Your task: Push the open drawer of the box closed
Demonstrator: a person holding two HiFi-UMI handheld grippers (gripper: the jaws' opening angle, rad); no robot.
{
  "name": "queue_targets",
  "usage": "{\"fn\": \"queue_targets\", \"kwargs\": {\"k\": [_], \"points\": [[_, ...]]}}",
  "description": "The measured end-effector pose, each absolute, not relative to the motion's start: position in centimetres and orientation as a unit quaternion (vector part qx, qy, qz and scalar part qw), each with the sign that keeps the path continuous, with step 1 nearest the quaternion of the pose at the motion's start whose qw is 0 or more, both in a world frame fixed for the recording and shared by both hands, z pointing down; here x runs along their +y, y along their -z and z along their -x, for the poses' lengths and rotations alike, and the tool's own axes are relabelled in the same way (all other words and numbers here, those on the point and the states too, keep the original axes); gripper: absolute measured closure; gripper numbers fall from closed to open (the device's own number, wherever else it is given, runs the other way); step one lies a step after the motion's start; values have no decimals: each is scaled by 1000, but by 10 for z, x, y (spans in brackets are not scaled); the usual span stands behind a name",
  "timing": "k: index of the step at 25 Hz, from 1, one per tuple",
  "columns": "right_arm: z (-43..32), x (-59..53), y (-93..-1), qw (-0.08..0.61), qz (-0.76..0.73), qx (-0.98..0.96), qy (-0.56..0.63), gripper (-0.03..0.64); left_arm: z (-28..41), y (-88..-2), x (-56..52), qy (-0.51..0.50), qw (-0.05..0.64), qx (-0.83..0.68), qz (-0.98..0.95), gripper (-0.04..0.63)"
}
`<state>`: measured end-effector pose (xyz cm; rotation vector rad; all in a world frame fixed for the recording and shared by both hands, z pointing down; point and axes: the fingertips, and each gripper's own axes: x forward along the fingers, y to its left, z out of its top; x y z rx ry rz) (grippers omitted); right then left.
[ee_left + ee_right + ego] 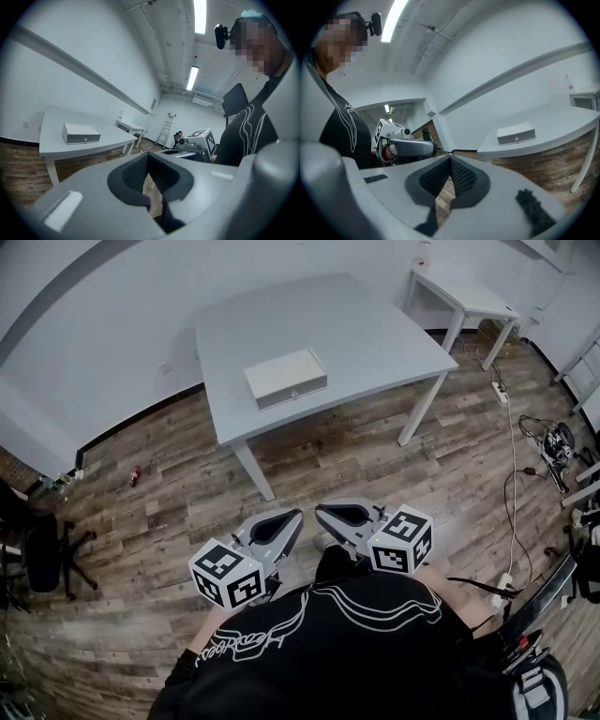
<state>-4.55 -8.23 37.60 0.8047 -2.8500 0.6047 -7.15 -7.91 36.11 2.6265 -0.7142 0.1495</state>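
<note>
Both grippers held close to the body, the box well apart on the bench

The left gripper and the right gripper hang over the wooden floor just in front of the person, their tips turned toward each other, near but not touching. In the left gripper view the jaws are clenched tip to tip with nothing between them, and the right gripper view shows the same. The white box lies on the grey bench near its front edge, well apart from both grippers; its front face has a small knob, and from here I cannot tell how far the drawer stands out.
</note>
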Motion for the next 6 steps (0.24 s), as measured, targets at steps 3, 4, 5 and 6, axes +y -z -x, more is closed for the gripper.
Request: {"fn": "queue_targets", "kwargs": {"k": [3, 4, 5, 6], "points": [[49, -81, -378, 61, -265, -941, -201, 607, 74, -364, -78, -54, 209, -256, -942, 588], [49, -80, -378, 61, -264, -941, -202, 607, 75, -364, -78, -54, 210, -256, -942, 588], [50, -80, -379, 61, -264, -941, -203, 607, 75, -364, -78, -54, 211, -256, -942, 588], [51, -79, -379, 61, -264, -941, -204, 607, 76, -365, -78, -55, 211, -256, -942, 588]]}}
